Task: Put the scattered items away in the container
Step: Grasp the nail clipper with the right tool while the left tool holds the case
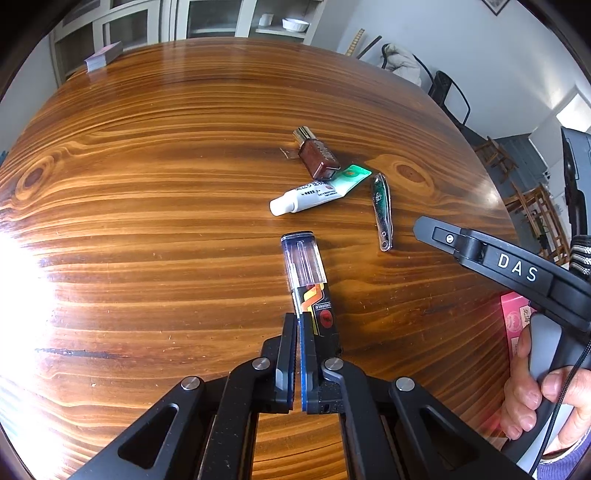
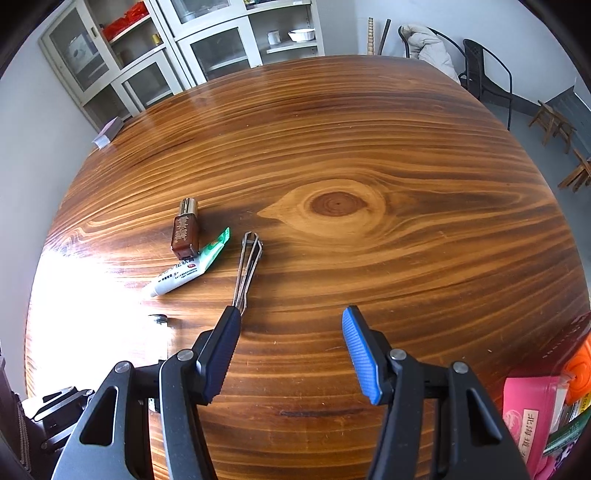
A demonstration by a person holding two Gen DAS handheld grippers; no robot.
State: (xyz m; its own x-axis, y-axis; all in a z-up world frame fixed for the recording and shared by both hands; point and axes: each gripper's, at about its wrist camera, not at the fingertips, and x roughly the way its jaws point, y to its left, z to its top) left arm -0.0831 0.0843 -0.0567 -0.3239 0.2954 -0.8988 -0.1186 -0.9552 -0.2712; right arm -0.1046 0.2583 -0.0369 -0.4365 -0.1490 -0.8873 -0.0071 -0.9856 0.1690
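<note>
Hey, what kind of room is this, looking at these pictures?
Probably a dining or common room in a home or office: a big wooden table, a glass-door cabinet holding a white bowl, and chairs against the wall.

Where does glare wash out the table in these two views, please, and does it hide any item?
Left wrist view: a blown-out patch on the table's left edge, clear of all items. Right wrist view: glare at the left reaches the white tube's cap end; fisheye bends the table rim in both.
</note>
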